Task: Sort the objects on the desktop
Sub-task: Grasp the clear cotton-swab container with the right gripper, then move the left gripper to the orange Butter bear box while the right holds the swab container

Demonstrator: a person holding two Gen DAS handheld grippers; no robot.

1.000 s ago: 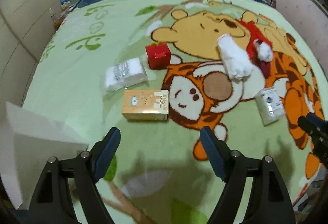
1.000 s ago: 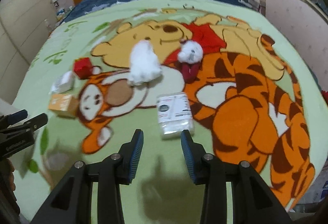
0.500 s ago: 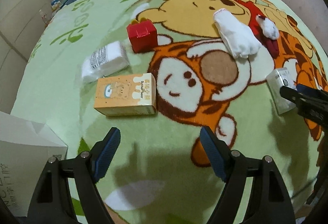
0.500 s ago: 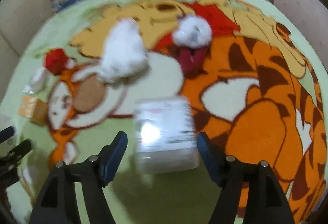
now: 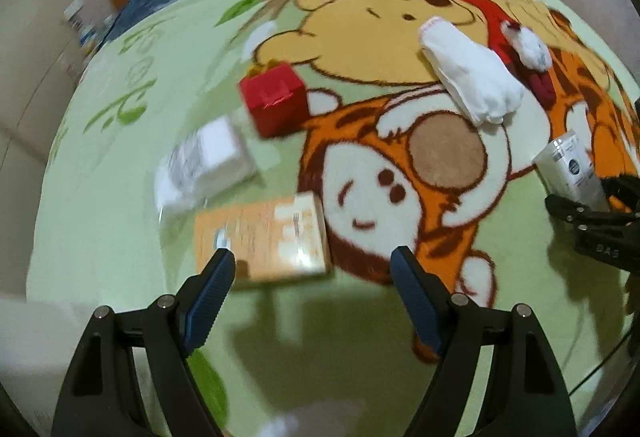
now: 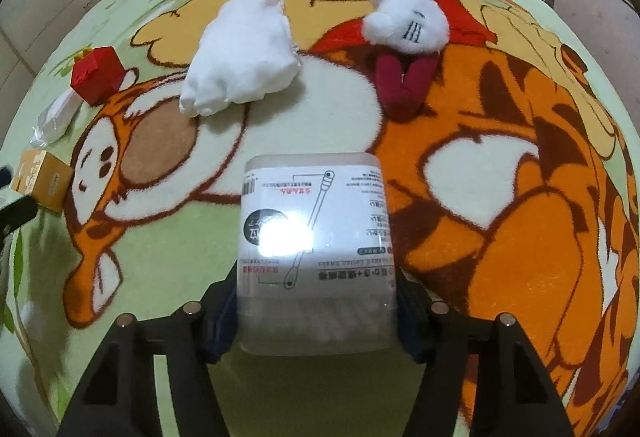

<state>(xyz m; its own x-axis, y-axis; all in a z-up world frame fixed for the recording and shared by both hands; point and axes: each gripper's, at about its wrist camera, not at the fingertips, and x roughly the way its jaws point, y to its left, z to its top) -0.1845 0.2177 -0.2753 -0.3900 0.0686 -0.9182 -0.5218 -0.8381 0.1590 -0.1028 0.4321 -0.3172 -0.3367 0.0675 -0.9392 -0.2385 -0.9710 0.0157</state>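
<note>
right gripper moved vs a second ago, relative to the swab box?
Yes. The right gripper has come down onto the cotton swab box, once ahead of it; jaws opened, then have just been closing, now flanking the box.

Right claw (image 6: 316, 311) closing around cotton swab box (image 6: 316, 249) on cartoon blanket (image 6: 520, 237).

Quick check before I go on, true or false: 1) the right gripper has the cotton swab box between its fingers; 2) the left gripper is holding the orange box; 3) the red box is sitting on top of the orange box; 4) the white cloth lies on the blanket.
1) True: the cotton swab box sits between the right gripper's fingers, whose jaws have just been closing.
2) False: the left gripper is open, and the orange box lies on the blanket.
3) False: the red box stands apart, on the blanket.
4) True: the white cloth lies there.
</note>
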